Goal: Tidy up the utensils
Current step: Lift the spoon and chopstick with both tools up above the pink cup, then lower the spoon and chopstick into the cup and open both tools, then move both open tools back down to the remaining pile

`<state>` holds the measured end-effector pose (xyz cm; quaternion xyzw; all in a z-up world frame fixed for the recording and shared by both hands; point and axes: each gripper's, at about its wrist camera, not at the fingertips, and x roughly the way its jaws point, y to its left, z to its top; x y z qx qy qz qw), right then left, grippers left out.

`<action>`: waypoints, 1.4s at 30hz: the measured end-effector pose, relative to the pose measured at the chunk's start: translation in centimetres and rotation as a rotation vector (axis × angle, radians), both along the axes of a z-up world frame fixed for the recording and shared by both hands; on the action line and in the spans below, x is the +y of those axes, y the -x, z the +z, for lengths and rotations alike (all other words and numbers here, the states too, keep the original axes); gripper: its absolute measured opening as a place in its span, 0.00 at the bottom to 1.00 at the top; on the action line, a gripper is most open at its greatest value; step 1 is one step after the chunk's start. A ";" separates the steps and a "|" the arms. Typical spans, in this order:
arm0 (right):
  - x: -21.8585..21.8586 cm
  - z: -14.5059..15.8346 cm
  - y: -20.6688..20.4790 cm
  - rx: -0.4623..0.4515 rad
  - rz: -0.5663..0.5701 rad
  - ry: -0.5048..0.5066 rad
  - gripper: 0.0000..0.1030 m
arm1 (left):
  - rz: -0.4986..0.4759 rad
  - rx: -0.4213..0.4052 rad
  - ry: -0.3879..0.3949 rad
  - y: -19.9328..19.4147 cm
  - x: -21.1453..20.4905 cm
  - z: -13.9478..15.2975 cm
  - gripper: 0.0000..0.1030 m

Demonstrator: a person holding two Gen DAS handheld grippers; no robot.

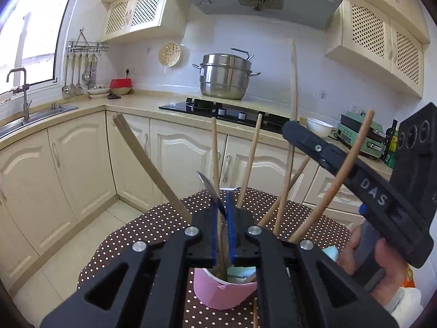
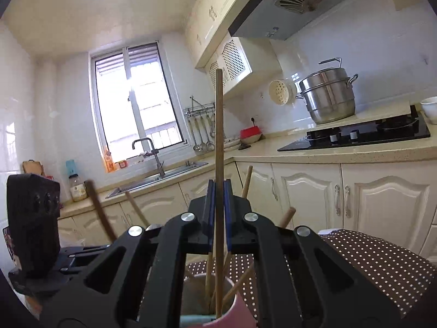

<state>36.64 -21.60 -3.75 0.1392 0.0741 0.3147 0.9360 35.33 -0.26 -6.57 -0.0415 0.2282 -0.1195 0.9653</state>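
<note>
Looked down past the left gripper [image 1: 224, 216] onto a pink cup [image 1: 215, 295] standing on a brown dotted tablecloth [image 1: 142, 235]. Kept the blue pads [image 1: 231, 232] a narrow gap apart just above the cup's mouth, with a dark-bladed utensil [image 1: 209, 188] between them, blade slanting up and away from the cup; could not tell whether pressed. Caught wooden chopsticks [image 1: 250, 161] fanning upward above the cup. Found the right gripper [image 1: 291, 131] up and right of the cup, closed on a tall chopstick [image 1: 294, 82], with a hand [image 1: 363, 246] right of the cup. Showed a steel pot [image 1: 225, 76] far beyond the cup.
</note>
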 end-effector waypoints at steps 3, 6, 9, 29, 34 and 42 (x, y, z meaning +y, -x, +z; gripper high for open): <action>-0.2 0.0 0.8 0.012 -0.001 0.032 0.07 | 0.013 -0.017 0.002 0.8 0.0 0.2 0.34; -0.4 0.0 1.7 0.027 -0.003 0.060 0.07 | 0.033 -0.028 -0.012 1.6 -0.1 0.5 0.48; -0.1 0.0 2.7 0.030 -0.008 0.097 0.07 | 0.037 -0.023 -0.013 2.3 -0.1 0.7 0.51; 0.7 1.1 6.6 0.074 -0.083 0.152 0.58 | 0.056 -0.034 0.011 7.5 1.1 2.3 0.60; 0.1 1.8 8.1 0.066 -0.116 0.150 0.63 | 0.052 -0.048 0.012 9.1 0.9 2.8 0.60; -1.5 2.0 10.5 0.100 -0.180 0.120 0.68 | 0.050 -0.071 -0.015 11.4 0.2 3.6 0.64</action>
